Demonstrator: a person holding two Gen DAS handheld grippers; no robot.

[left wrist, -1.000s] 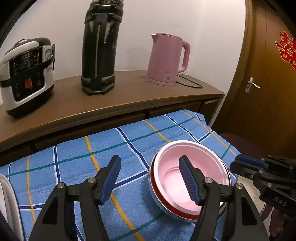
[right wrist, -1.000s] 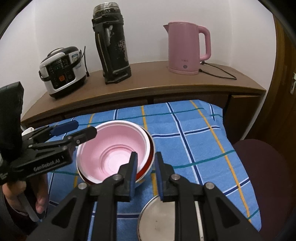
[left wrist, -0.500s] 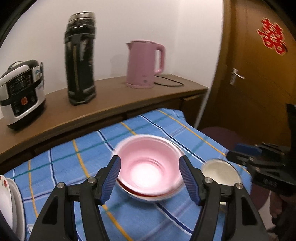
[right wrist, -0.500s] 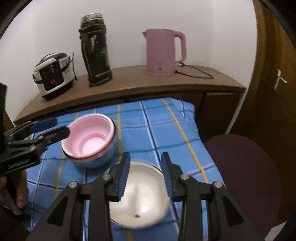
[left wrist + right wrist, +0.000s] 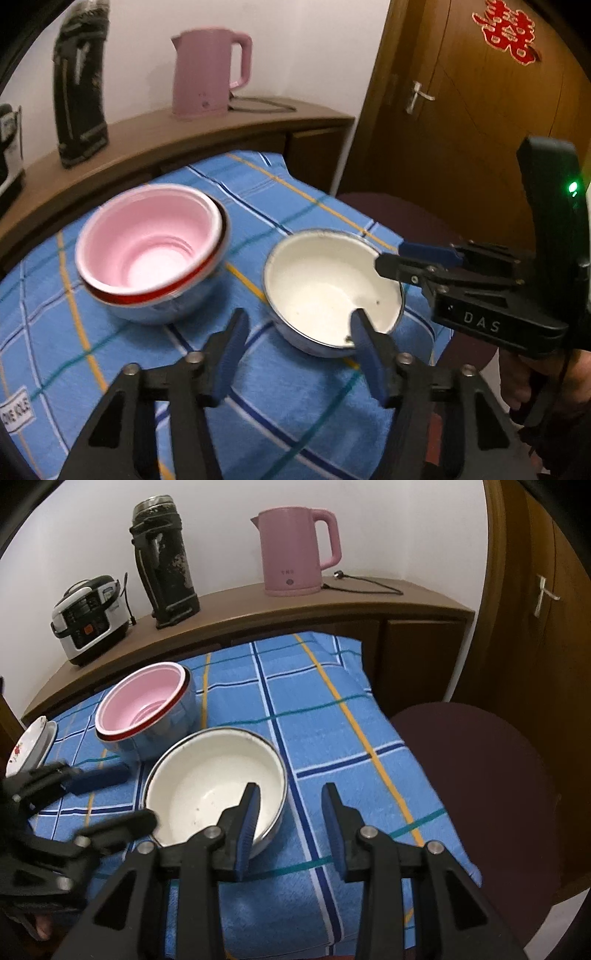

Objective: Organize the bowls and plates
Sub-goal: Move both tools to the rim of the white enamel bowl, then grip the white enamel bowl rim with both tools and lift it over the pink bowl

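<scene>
Left wrist view: the white enamel bowl point(image 5: 325, 288) sits near the right-hand edge of the table, on the blue checked cloth point(image 5: 288, 398), which falls away just beyond it toward a dark maroon chair seat point(image 5: 402, 210) and the wooden door point(image 5: 480, 122). Just left of the white bowl, a little apart from it, stands the stack of bowls point(image 5: 151, 251), a pink one nested in a red-rimmed steel one. Bare cloth lies open in front of both, toward the camera. Behind the table runs a wooden sideboard point(image 5: 207, 129) carrying a pink kettle point(image 5: 207, 70) and a tall black flask point(image 5: 79, 92).

The left tongs point(image 5: 299, 339) stand about half open and are closing. The right finger reaches over the near rim into the white bowl and the left finger lies outside it over the cloth, so the near wall is between the pads; neither visibly presses on it.

The right tongs point(image 5: 388, 258) come in from the right edge, their tips at the bowl's far-right rim. In the right wrist view these tongs point(image 5: 290, 808) are narrowly parted, the left finger inside the white bowl point(image 5: 207, 782) and the right finger outside over the cloth, with a clear gap to the wall, so nothing is gripped. From here the cloth's right edge drops beside the chair seat point(image 5: 472, 775), with free cloth behind the bowl. A flowered plate point(image 5: 27, 749) lies at the far left edge, beyond the stack point(image 5: 144, 712), and a rice cooker point(image 5: 88, 616) stands on the sideboard.
</scene>
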